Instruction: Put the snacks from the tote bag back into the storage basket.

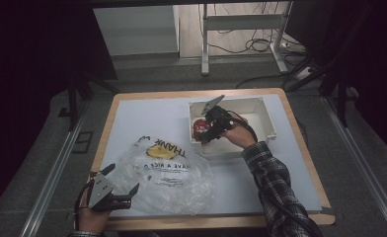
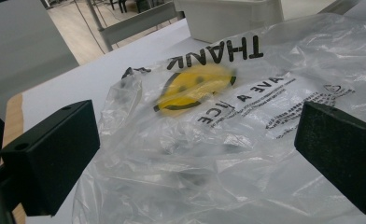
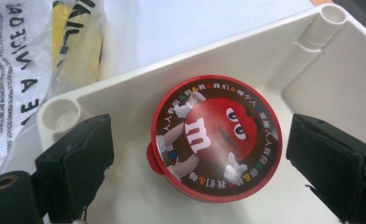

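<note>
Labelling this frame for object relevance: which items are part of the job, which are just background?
In play:
- red candy tub, between the open right claw jaws
- white bin holding it
- clear plastic bag, in front of the open left claw

Background:
- metal frame
- floor cables

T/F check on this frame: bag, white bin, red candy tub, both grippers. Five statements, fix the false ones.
1. The red candy tub sits inside the white bin. True.
2. The right gripper is clamped on the tub. False: its jaws stand apart on either side of the lid, with gaps showing.
3. The clear plastic bag lies on the table, outside the bin. True.
4. The left gripper holds the bag off the table. False: its jaws are open at the bag's edge, and the bag lies flat.
5. The bag's print shows a red heart. False: it shows a yellow smiley face with black lettering.
</note>
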`<state>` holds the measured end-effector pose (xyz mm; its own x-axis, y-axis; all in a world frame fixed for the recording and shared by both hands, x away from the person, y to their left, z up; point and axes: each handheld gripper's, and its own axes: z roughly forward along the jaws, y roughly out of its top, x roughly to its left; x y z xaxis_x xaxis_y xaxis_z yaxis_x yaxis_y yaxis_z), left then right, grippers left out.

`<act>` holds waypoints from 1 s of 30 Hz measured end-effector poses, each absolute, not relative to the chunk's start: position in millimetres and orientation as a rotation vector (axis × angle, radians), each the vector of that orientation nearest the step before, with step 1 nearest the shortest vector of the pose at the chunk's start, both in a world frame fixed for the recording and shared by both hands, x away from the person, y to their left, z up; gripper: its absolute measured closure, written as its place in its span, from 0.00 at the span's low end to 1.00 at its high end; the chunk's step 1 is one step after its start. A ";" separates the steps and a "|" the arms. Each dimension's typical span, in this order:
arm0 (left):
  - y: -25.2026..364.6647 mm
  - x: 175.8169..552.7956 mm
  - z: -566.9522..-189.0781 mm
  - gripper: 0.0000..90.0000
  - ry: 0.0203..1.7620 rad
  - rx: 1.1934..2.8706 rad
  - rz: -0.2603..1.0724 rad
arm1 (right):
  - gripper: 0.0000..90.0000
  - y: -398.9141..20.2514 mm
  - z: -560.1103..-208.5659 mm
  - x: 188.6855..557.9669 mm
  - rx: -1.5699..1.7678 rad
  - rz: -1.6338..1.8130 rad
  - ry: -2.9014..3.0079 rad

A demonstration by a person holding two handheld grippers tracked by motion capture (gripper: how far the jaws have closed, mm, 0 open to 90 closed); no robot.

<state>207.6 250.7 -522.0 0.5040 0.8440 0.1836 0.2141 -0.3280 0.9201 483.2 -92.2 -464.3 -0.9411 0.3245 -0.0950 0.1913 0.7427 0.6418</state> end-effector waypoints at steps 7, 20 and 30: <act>250.3 207.6 -522.1 0.00 0.883 1.824 0.854 | 0.09 -98.3 -463.2 478.1 0.416 1.015 2.717; 249.8 207.6 -522.3 0.00 0.884 1.824 0.854 | 0.09 -108.2 -464.5 470.0 0.410 1.059 2.692; 249.5 207.7 -522.3 0.00 0.882 1.826 0.853 | 0.09 -113.8 -465.9 461.8 0.419 1.098 2.671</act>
